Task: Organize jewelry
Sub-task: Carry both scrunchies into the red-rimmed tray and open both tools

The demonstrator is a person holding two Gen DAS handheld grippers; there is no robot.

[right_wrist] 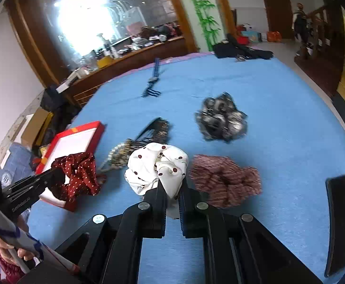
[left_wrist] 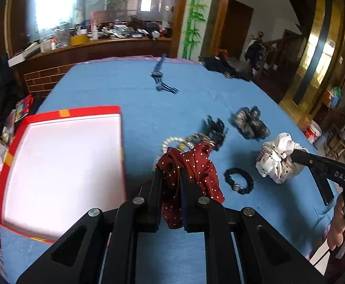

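Blue-clothed table (left_wrist: 129, 94): left gripper (left_wrist: 170, 177) clamps a dark-red polka-dot fabric scrunchie (left_wrist: 193, 165) beside the red-rimmed white tray (left_wrist: 61, 151); right gripper (right_wrist: 172, 189) pinches a white dotted scrunchie (right_wrist: 153, 165).

Motion blur smeared the grey patterned scrunchie (right_wrist: 221, 119) and black hair claw (left_wrist: 216, 129). The bead bracelets (left_wrist: 179, 142) lay partly hidden behind the red dotted scrunchie (left_wrist: 191, 165). The red box (left_wrist: 61, 156) was cropped at left.

Red dotted scrunchie (left_wrist: 191, 165) pinched aloft, white cherry scrunchie (right_wrist: 158, 168) pinched
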